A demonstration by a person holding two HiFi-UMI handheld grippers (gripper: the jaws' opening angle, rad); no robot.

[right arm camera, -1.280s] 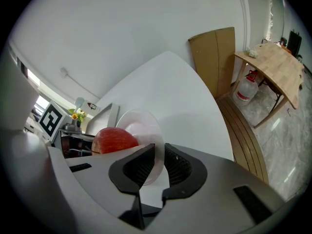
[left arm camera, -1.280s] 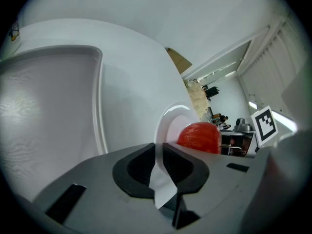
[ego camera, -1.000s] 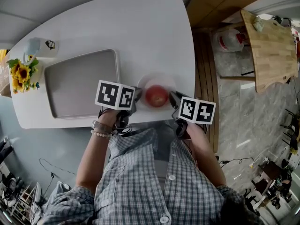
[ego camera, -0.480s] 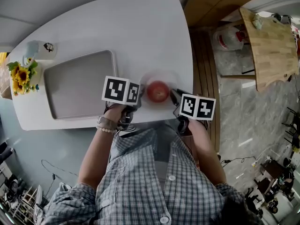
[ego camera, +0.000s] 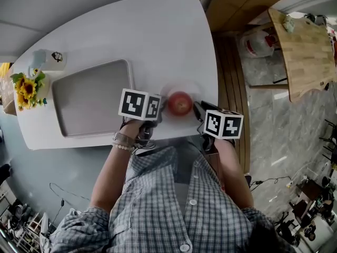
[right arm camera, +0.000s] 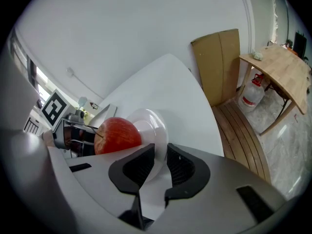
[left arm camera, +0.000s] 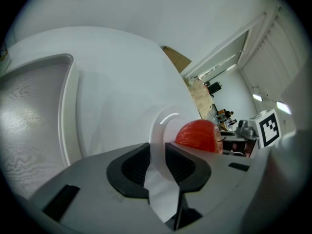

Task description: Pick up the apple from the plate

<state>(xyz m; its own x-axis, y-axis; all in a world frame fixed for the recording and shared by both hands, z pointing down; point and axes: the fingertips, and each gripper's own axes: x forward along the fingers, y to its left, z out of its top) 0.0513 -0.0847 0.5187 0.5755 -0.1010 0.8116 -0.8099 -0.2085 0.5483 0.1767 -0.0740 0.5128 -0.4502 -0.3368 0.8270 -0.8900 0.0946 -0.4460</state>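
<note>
- The apple is being carried by the white plate, near the front edge of the white table, just in front of the person's checked shirt.
- The apple, red with its stem pointing sideways, is being seen lying between the two grippers and touched by neither.
- The left gripper is being held at the plate's left side; in the left gripper view its jaws are being pressed onto the plate's rim, which fills the narrow slot between the black pads.
- The right gripper is being held at the plate's right side; in the right gripper view its jaws are likewise being clamped narrowly on the rim, with the apple just beyond them.
- Whether the plate is being lifted clear of the table or resting on it cannot be told.
- A grey tray is being shown lying just left of the left gripper, apart from the plate.
- Sunflowers and a pale mug are being shown at the table's far left end, well apart from the apple.
- A sheet of cardboard is being shown beyond the table's right end.
</note>
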